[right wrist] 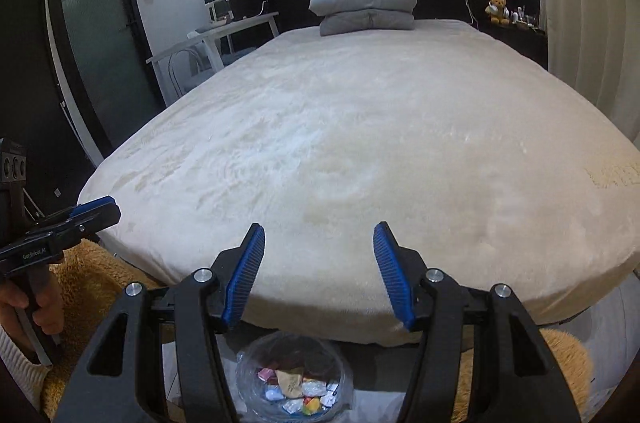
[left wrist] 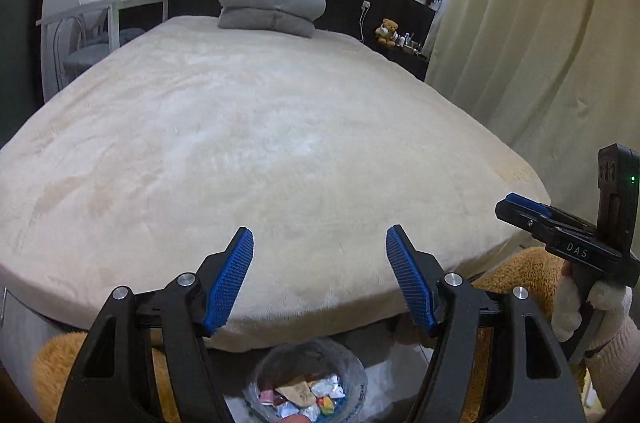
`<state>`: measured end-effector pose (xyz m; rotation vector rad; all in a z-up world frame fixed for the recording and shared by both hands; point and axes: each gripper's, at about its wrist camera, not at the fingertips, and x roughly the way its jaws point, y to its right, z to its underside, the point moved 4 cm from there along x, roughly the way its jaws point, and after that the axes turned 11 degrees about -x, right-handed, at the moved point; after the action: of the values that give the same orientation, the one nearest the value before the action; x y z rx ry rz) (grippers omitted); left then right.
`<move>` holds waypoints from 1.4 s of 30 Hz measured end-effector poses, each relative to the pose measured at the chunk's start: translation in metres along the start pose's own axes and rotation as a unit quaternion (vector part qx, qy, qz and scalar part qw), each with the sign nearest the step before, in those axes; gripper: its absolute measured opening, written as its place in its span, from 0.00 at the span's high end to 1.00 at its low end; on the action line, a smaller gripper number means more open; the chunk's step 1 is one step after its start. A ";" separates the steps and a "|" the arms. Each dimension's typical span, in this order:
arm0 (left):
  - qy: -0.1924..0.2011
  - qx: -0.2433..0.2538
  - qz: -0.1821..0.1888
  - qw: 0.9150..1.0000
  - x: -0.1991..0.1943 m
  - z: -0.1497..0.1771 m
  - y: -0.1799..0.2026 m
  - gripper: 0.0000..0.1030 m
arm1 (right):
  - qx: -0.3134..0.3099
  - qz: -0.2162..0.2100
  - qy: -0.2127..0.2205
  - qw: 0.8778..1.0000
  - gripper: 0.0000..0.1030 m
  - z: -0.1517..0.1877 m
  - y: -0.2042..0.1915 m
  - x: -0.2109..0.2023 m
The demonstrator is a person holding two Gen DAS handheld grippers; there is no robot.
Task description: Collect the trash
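Left wrist view shows our left gripper point(left wrist: 320, 243) open and empty above the bin point(left wrist: 306, 381) of wrappers; right gripper point(right wrist: 319, 239) likewise. Bed point(left wrist: 260, 151) beyond the bin looks bare, perhaps; we should scan its edges before finishing.

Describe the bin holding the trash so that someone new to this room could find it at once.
Start at the big bed with the cream cover and go to its near end. On the floor just below that edge stands a small round bin lined with a clear plastic bag. It alone holds crumpled, colourful wrappers; fluffy orange-brown fabric lies either side.
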<state>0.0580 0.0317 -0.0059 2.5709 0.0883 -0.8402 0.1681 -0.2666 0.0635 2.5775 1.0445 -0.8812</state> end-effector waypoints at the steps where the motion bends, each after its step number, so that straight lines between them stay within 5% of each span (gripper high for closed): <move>1: 0.007 0.004 0.002 1.000 -0.001 -0.004 0.000 0.34 | -0.004 0.005 0.006 1.000 0.45 -0.004 0.003 -0.001; 13: 0.036 0.043 0.019 0.998 0.026 -0.031 0.000 0.34 | -0.049 0.042 0.049 0.997 0.44 -0.027 0.027 0.025; 17: 0.034 0.037 0.021 0.999 0.032 -0.029 -0.001 0.34 | -0.035 0.029 0.040 0.998 0.33 -0.025 0.028 0.040; 20: 0.039 0.040 0.029 0.998 0.031 -0.028 0.002 0.17 | -0.036 0.029 0.043 0.998 0.33 -0.026 0.025 0.043; 24: 0.047 0.043 0.036 0.997 0.027 -0.024 0.006 0.15 | -0.039 0.033 0.051 0.997 0.12 -0.024 0.021 0.043; 26: 0.051 0.045 0.033 0.997 0.027 -0.024 0.008 0.06 | -0.055 0.038 0.057 0.996 0.08 -0.024 0.014 0.043; 42: 0.071 0.055 0.019 0.996 0.027 -0.021 0.013 0.06 | -0.088 0.043 0.061 0.993 0.05 -0.021 -0.001 0.045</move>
<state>0.0942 0.0268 -0.0012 2.7237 0.0362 -0.6650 0.2018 -0.2322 0.0532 2.5328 0.9850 -0.5895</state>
